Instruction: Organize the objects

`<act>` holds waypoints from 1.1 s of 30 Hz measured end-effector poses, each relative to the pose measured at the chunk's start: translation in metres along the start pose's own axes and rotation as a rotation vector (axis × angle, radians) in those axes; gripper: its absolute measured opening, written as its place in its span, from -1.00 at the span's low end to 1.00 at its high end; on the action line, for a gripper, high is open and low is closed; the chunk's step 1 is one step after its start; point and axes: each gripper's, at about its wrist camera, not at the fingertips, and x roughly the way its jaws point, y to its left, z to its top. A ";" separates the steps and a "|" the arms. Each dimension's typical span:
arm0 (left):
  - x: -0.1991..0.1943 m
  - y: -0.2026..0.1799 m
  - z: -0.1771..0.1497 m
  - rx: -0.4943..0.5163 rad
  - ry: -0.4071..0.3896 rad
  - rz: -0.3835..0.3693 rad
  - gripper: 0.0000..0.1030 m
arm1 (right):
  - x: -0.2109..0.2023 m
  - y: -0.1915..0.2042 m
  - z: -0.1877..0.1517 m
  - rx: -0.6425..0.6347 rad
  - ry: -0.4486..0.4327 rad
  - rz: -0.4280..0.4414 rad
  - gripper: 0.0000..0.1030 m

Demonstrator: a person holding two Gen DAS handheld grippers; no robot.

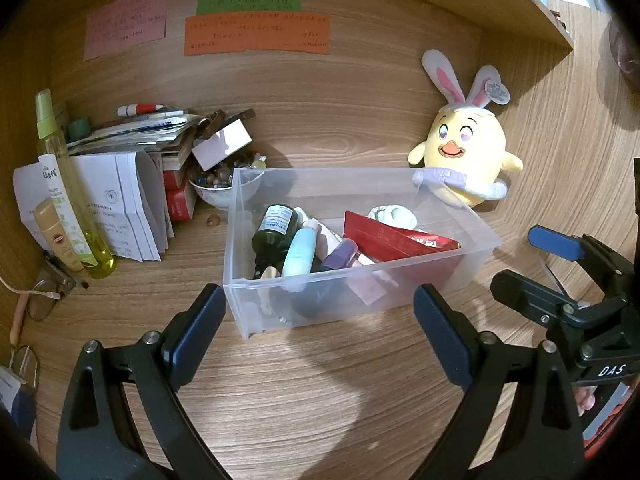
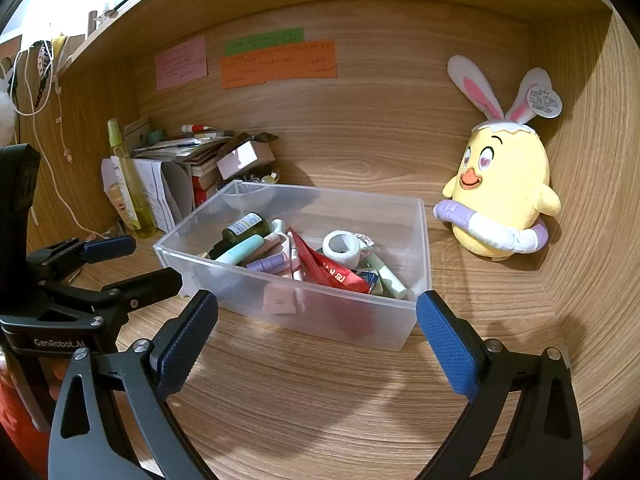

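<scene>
We hold both the left hand-held gripper [image 1: 320,312] and right hand-held gripper [image 2: 318,320] wide open and empty before the clear bin [image 1: 476,236] on the bench [image 1: 304,384].

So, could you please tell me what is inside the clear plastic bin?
The clear bin holds a dark green bottle, a light blue tube, a red packet and a white tape roll. Whatever lies beneath them is covered.

Wood-grain desk [image 1: 304,380] with a clear bin [image 1: 256,240] dead center, plush chick [image 1: 466,152] at 2 o'clock, paper pile [image 1: 132,196], bead bowl [image 1: 224,196] and spray bottle [image 1: 60,184] around 10.
</scene>
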 end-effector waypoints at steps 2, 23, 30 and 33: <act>0.000 0.001 0.000 -0.001 0.001 0.000 0.86 | 0.000 0.000 0.000 0.000 0.000 -0.001 0.92; 0.009 -0.002 0.000 0.007 0.026 -0.002 0.97 | 0.003 0.000 -0.001 0.006 0.004 0.000 0.92; 0.013 0.000 0.001 -0.014 0.029 -0.004 0.97 | 0.008 0.000 0.000 0.011 0.014 0.003 0.93; 0.014 0.001 0.001 -0.018 0.026 0.002 0.97 | 0.010 -0.001 0.000 0.013 0.019 0.005 0.93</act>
